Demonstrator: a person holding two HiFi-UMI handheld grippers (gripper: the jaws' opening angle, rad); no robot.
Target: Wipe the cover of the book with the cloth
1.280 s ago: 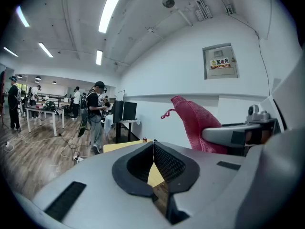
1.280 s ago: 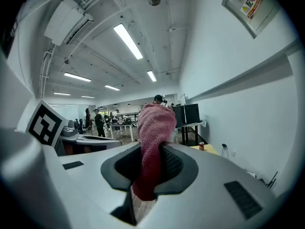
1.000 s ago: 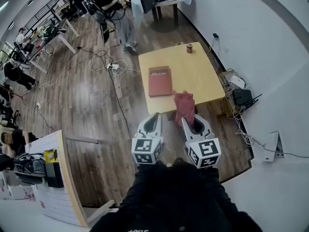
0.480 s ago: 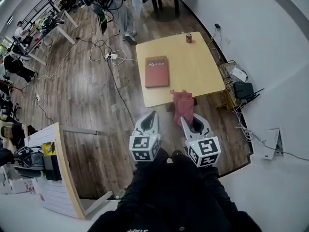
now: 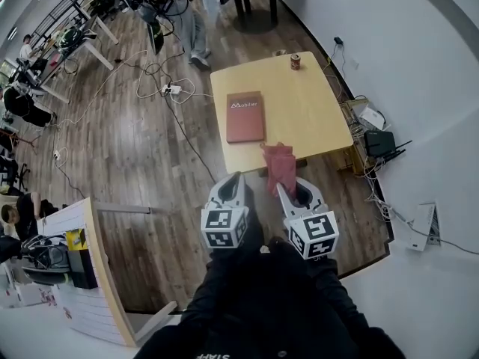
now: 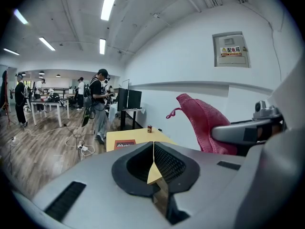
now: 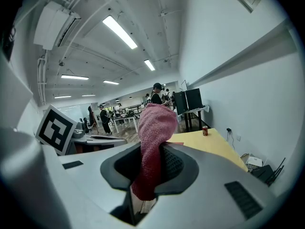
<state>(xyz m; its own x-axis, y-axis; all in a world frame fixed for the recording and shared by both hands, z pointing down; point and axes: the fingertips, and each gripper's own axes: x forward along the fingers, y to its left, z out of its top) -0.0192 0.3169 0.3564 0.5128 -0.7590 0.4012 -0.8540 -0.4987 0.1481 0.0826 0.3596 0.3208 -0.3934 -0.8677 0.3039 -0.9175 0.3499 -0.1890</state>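
Both of your grippers have sunk a little since a second ago; your right gripper (image 5: 284, 189) is clenched on the pink cloth (image 5: 278, 164); your left gripper (image 5: 236, 178) is closed with nothing in it; the red book (image 5: 245, 117) lies flat on the wooden counter (image 5: 307, 111), ahead of both grippers.

Head view looked steeply down, left gripper (image 5: 237, 178) and right gripper (image 5: 280, 188) at lower centre, each gripper view sat close behind its jaws, faced the distant table (image 5: 310, 114), shared by all three.
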